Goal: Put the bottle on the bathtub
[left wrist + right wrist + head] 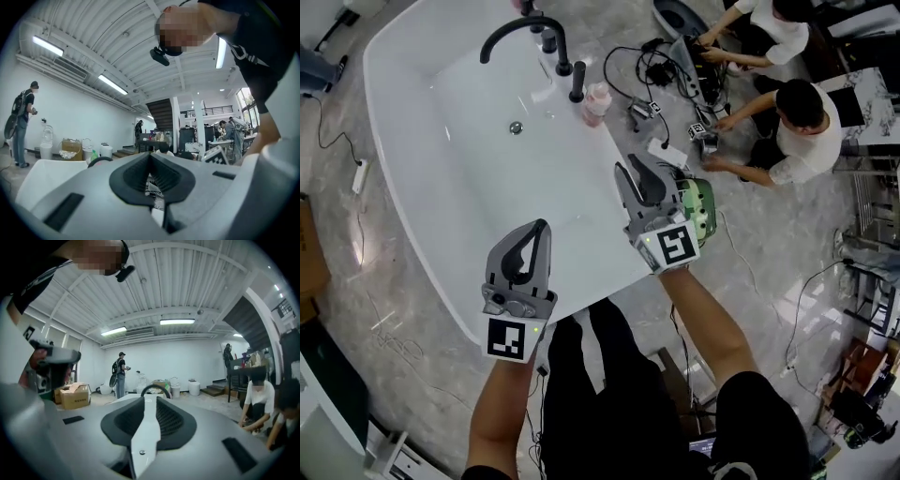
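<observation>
The pink bottle (pixel 595 101) stands on the bathtub (pixel 412 122) rim at 1 o'clock, beside the faucet (pixel 525 28). The left claw (pixel 539 228) and right claw (pixel 628 169) are pinched closed and empty.

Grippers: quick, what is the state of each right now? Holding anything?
Left gripper: shut, nothing between its jaws.
Right gripper: shut, nothing between its jaws.
</observation>
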